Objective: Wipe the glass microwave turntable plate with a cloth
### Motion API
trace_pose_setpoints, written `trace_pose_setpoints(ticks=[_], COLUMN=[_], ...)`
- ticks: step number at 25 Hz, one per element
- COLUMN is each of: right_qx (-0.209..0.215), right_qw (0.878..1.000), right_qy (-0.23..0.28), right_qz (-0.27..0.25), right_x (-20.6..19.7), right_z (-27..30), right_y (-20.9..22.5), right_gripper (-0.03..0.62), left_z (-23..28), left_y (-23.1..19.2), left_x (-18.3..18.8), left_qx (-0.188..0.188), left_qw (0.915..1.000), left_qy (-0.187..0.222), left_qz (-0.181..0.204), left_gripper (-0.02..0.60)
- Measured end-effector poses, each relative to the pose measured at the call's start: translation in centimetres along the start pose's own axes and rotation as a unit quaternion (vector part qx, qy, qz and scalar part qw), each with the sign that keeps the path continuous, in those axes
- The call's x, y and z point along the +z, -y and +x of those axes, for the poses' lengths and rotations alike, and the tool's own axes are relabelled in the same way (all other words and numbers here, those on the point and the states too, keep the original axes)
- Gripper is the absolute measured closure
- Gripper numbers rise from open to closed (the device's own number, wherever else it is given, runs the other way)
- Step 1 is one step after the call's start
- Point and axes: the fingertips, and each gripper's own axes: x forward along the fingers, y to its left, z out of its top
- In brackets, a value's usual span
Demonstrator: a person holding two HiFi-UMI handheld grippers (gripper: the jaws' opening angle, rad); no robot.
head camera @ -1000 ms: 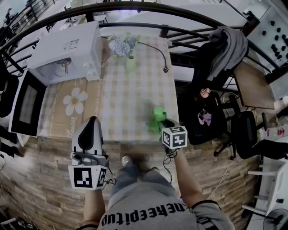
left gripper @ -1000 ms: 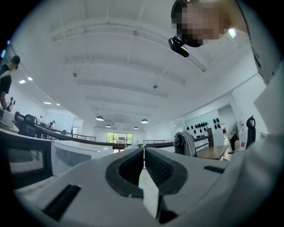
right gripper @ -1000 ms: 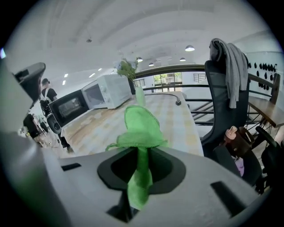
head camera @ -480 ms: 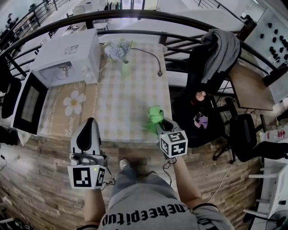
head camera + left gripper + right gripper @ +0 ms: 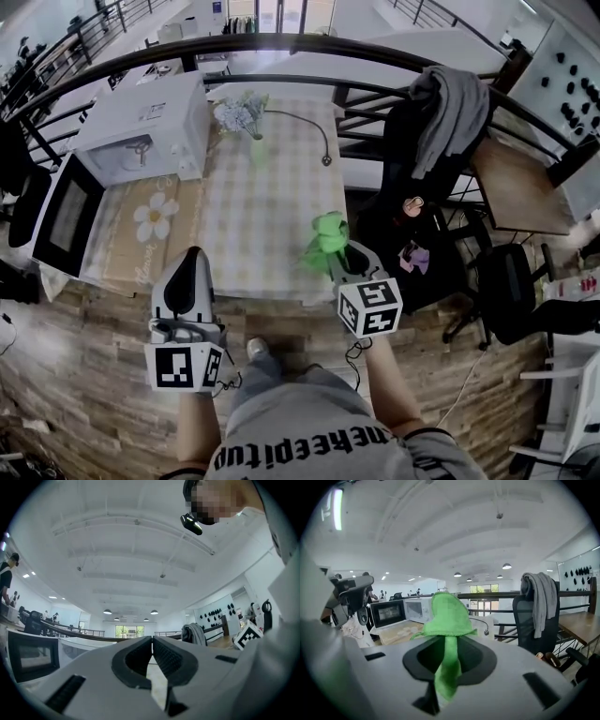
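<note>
— Two grippers are seen; what is held?
— A bright green fabric cloth (image 5: 448,616) is pinched by the right gripper (image 5: 341,255); the left gripper (image 5: 191,255) is pressed together, empty.
— And the round glass turntable plate?
— It cannot be made out. The white open-doored microwave (image 5: 155,117) is placed ahead-left of the left gripper, the nearer one.

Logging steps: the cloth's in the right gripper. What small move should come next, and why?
Probably open the left gripper and reach toward the microwave. The right gripper clamps the green cloth, the left's jaws are together on nothing, and both hang at the table's near edge, away from the microwave, whose door stands open.
</note>
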Motion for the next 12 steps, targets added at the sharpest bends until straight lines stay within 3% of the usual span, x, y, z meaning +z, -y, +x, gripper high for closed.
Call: trace_pose_setpoints(ticks=[12], right_qx=[-0.003], right_qw=[0.996], right_qy=[0.075], right_qz=[-0.052], right_x=[5.3], right_z=[-5.1], right_y=[-0.4], right_gripper=[0.53], left_z=[-1.2], left_y=[2.4], left_x=[0.9], left_qx=[0.007], left_qw=[1.0], left_qy=[0.002], left_qz=[0.003], left_gripper=[0.571])
